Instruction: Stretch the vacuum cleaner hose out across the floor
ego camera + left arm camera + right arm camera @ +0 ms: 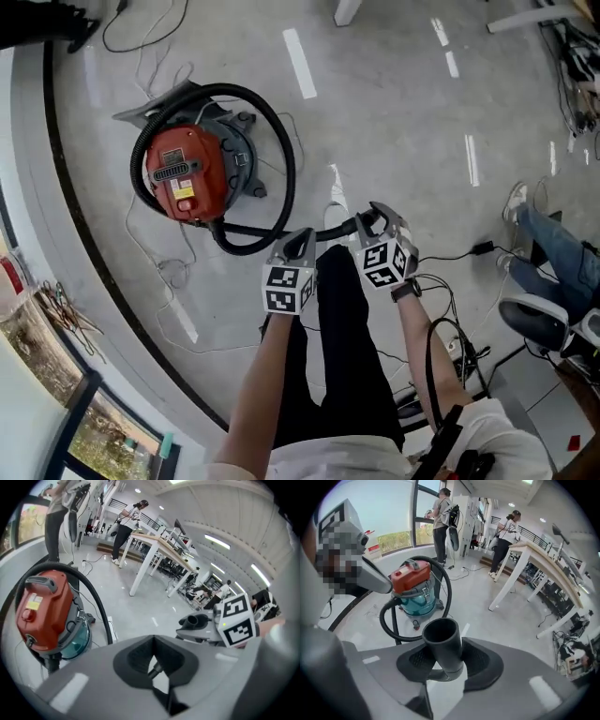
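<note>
Hose (284, 155), black, lies in one loop round the vacuum cleaner (186, 173) on the grey floor (394, 103); its free stretch leaves the near side of the vacuum cleaner and runs away from it to the right claw (373, 220); the right claw stands part open and grips the smooth end cuff (443, 644) of the hose between its pads, the cuff's open mouth pointing along the jaws, toward the vacuum cleaner; the left claw (298, 241) hangs just beside the right one, on the side nearer the vacuum cleaner, over the hose's free stretch; its jaws are drawn narrow, almost together, with nothing pinched between them; a short bit of hose shows through the slit, below them.

The vacuum cleaner has a red lid and a teal tank (412, 603); a yellow label (184, 193) sits on the lid, its print too small to read; each claw's cube (288, 288) bears black-and-white square markers.

A thin grey cord (155, 281) trails over the floor just beside the vacuum cleaner; in the right gripper view a window (379, 517) and a standing person (440, 515) are behind the vacuum cleaner, a second person (504, 527) further off, and a white bench (520, 557) stands to its right; legs in jeans (553, 239) show well apart from the vacuum cleaner, beyond the right claw.
</note>
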Available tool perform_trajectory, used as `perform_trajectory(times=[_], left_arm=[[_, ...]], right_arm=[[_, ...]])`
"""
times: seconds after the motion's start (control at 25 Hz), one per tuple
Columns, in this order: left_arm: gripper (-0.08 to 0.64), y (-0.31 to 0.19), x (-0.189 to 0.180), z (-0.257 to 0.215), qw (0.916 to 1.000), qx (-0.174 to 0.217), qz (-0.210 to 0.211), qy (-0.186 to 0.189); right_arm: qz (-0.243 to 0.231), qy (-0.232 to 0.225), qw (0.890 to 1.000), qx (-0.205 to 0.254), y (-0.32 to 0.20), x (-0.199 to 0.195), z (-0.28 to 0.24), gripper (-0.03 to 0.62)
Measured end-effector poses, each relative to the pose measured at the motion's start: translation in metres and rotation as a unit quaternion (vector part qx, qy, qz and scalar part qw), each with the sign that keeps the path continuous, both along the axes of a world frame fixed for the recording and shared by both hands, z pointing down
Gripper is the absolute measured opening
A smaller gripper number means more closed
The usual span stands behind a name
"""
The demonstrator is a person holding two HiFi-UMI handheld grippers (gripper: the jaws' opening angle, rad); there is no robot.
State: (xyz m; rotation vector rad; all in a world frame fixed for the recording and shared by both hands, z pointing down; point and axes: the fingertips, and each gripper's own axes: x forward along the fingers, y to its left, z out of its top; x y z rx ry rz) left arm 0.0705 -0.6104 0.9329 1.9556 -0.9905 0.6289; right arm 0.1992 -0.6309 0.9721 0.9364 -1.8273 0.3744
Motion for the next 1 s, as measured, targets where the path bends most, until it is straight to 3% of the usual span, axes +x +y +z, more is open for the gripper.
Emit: perform_trajectory(times=[0.24,0.48,0.84,1.0], left_arm=[[0.002,0.055,-0.069,-0.102,0.9987,0.043,-0.02,0.016],[0.002,0.116,-0.142,-0.197,0.9963,0.068,-0.045,0.025],[0.002,0.188,-0.208,-0.296,0.9844,0.146,-0.093,0.034],[0.002,0.228,-0.22,-0.326,0.9754,0.188,-0.113,0.026]], right_arm=[[0.001,-0.017,1.0,0.017,0.09,-0.045,-0.115,0.153],[0.059,-0.04,0.997,0.042,0.176,-0.084,-0.234,0.153],[0.022,-0.078,0.992,0.101,0.241,-0.16,-0.347,0.153],[0.008,-0.111,0.981,0.157,0.265,-0.18,-0.389,0.153]])
